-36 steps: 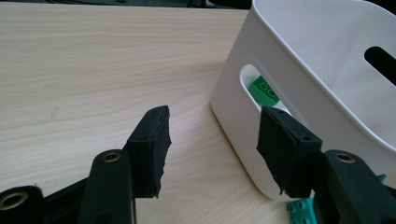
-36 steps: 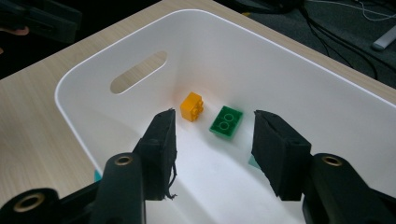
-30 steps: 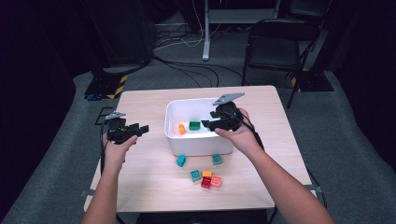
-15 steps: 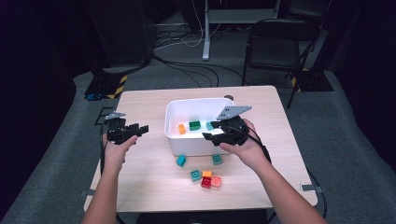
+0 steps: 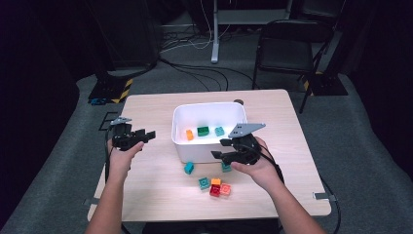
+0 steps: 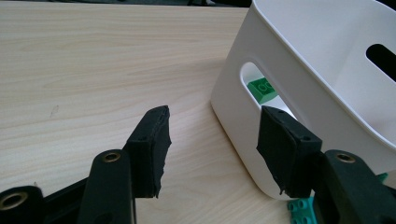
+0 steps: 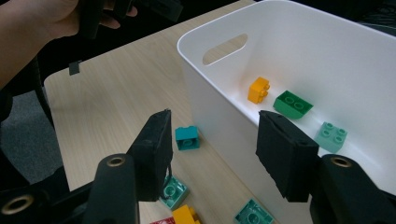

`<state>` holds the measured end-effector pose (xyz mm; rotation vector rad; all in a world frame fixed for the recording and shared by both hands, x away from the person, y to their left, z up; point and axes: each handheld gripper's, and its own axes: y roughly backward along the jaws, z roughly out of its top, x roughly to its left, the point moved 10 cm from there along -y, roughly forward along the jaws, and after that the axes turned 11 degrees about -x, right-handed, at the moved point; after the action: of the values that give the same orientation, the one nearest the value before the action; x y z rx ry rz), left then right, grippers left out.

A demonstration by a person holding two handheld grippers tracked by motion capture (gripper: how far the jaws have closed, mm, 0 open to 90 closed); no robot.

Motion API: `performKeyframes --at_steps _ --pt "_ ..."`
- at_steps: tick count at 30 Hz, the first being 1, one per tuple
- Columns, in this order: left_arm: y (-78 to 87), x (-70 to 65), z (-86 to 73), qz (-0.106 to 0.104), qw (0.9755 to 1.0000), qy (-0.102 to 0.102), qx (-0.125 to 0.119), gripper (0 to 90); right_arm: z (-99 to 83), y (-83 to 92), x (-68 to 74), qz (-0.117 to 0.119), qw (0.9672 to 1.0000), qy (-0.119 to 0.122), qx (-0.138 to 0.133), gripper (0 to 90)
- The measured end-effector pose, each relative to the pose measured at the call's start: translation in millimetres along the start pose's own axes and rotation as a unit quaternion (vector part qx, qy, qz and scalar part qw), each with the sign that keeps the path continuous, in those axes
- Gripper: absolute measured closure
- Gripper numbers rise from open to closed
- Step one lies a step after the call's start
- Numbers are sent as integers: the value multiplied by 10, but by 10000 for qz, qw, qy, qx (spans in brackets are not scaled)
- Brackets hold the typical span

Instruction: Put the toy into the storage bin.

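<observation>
The work in hand is clearing loose toy bricks off the table (image 5: 146,195) into the white bin (image 5: 181,146), and the right gripper (image 5: 220,149) is hanging over the bin's near wall with its jaws wide and nothing between them; they have just been opening, which fits a brick having been let go inside. 3 bricks are lying on the bin floor: an orange brick (image 7: 258,89), a dark green brick (image 7: 292,104) and a pale teal brick (image 7: 331,136). The rest are waiting on the wood just in front of the bin: a teal brick (image 7: 187,138) nearest the wall, and a small cluster (image 5: 215,185) of green, orange, red and pink ones a little farther toward the person. The left gripper (image 5: 148,135) is hovering beside the bin's left end, jaws apart and empty, probably parked there to steady the bin if it slides.
</observation>
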<state>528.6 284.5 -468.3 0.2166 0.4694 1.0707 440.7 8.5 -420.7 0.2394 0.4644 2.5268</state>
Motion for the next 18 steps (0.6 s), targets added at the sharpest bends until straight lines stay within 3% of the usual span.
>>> performKeyframes --at_steps 10,18 --pt "-12 -2 -11 16 10000 -2 23 433 -230 17 -47 -252 9996 136 45 456" --pt "-24 -13 -24 5 10000 3 35 434 -460 5 -74 -173 9997 -134 133 475"
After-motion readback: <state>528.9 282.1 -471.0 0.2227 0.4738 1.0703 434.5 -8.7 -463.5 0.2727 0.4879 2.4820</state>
